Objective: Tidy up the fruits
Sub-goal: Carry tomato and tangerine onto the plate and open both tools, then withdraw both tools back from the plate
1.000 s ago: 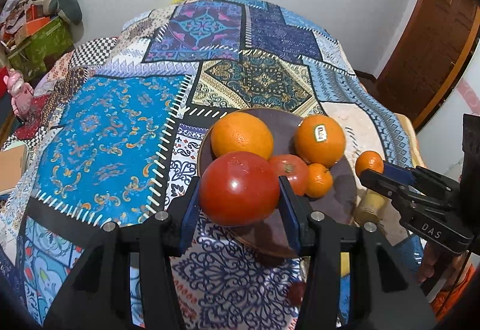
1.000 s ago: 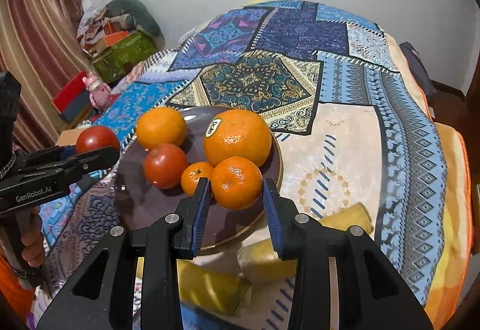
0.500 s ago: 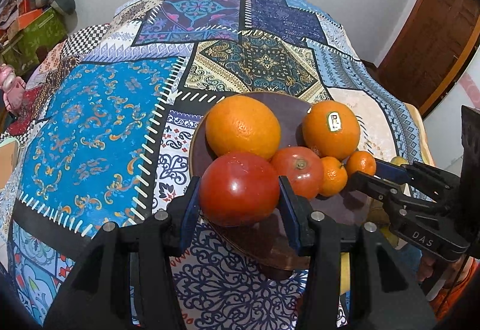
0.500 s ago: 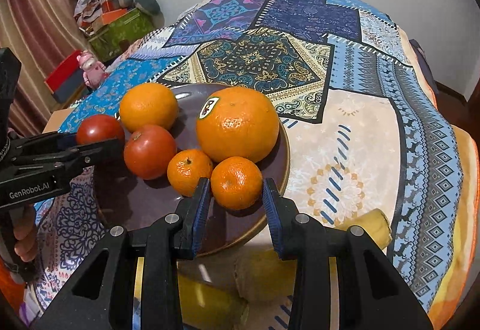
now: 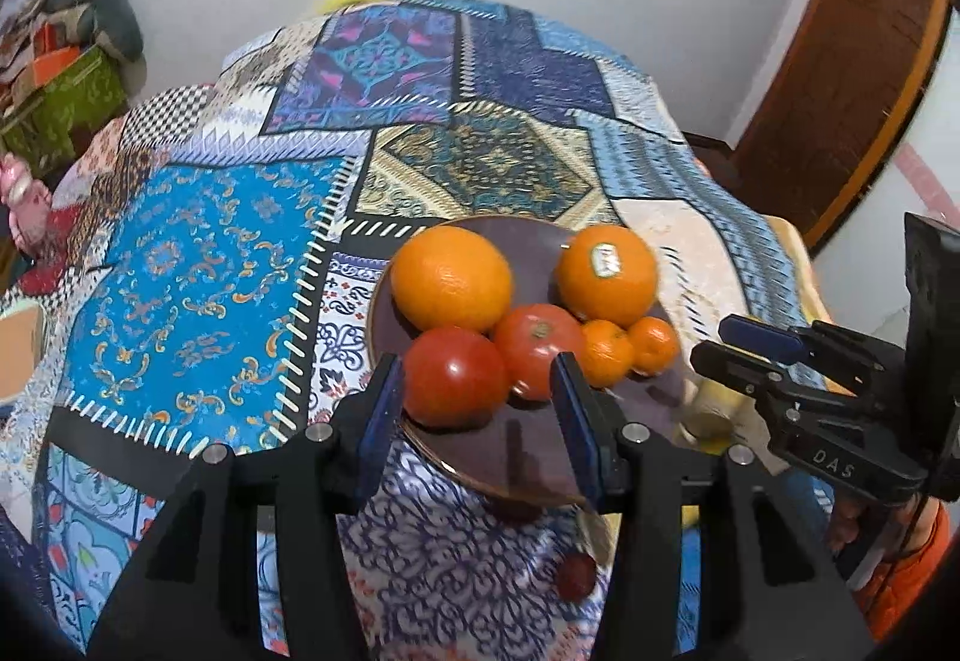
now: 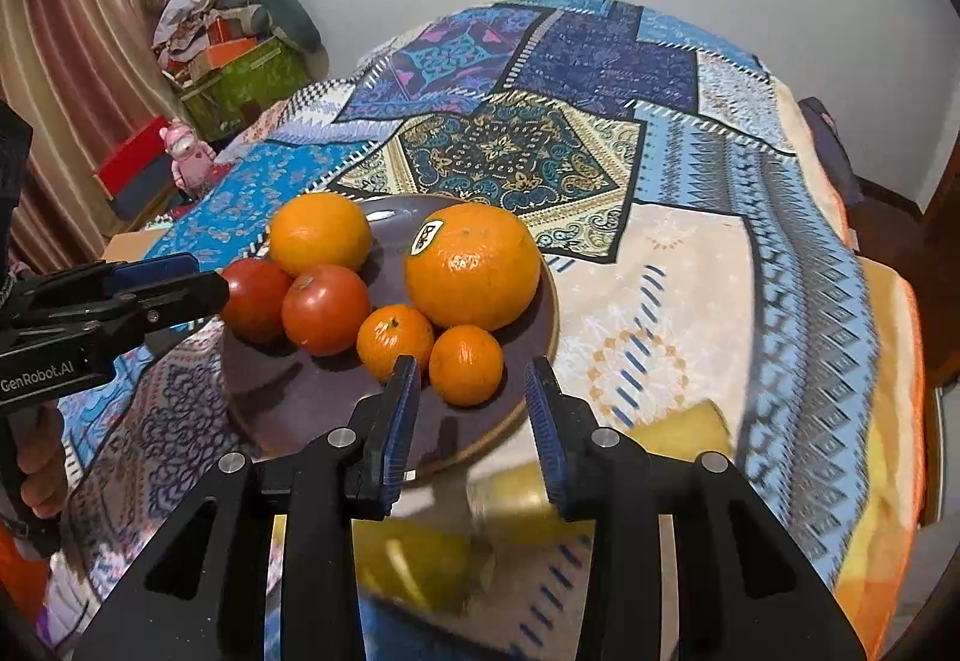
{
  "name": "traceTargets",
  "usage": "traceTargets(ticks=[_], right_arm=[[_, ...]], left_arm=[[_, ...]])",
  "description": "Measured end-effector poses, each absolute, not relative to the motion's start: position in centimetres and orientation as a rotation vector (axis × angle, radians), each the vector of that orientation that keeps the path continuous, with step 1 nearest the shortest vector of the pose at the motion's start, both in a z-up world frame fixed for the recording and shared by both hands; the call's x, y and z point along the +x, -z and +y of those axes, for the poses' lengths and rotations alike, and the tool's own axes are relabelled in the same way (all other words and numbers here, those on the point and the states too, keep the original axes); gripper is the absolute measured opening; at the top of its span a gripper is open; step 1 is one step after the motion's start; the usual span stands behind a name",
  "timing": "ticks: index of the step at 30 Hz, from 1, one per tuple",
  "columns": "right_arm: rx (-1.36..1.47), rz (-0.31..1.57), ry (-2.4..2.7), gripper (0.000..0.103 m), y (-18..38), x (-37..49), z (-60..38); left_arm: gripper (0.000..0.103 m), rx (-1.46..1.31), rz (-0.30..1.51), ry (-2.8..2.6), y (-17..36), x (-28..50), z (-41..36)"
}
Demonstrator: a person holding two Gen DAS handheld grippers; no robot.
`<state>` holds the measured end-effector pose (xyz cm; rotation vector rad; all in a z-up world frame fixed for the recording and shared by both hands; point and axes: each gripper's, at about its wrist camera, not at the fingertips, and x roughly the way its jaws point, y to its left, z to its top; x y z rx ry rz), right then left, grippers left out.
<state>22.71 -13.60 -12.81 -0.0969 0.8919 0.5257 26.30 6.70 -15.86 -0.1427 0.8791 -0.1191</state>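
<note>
You get even, soft indoor light, faint shadows under the fruit on the plate, pale glare on its glaze, strong fisheye bending with black corners, motion blur smearing the lower cloth and the near yellow fruit.

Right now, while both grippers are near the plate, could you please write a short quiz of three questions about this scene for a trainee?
1. True or false: the right gripper is shut on a mandarin.
2. How many fruits lie on the dark plate? A) four B) six C) eight
3. Fill in: the white sticker sits on an ____.

Key
1. False: the jaws stand open on either side of the mandarin, which rests on the plate.
2. B.
3. orange.
</note>
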Motion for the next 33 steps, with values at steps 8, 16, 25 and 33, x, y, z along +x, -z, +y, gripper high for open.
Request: traceTargets(ticks=[8,16,25,33], right_arm=[[-0.043,0.898,-0.49,0.039,12.7,18.8,-17.2],[-0.014,0.965,-0.428,0.039,15.3,18.1,-18.9],[-0.013,1.001,-0.417,0.039,17.2,18.6,-18.1],[-0.012,0.996,-0.414,0.031,16.6,18.0,-18.8]], left_arm=[[0.049,-0.088,0.927,0.169,16.7,22.5,4.9],[0.049,-0.048,1.011,0.145,20.1,21.7,3.7],[0.049,-0.003,1.024,0.148,20.8,22.6,2.7],[0.046,-0.014,1.042,0.182,20.3,22.0,1.7]])
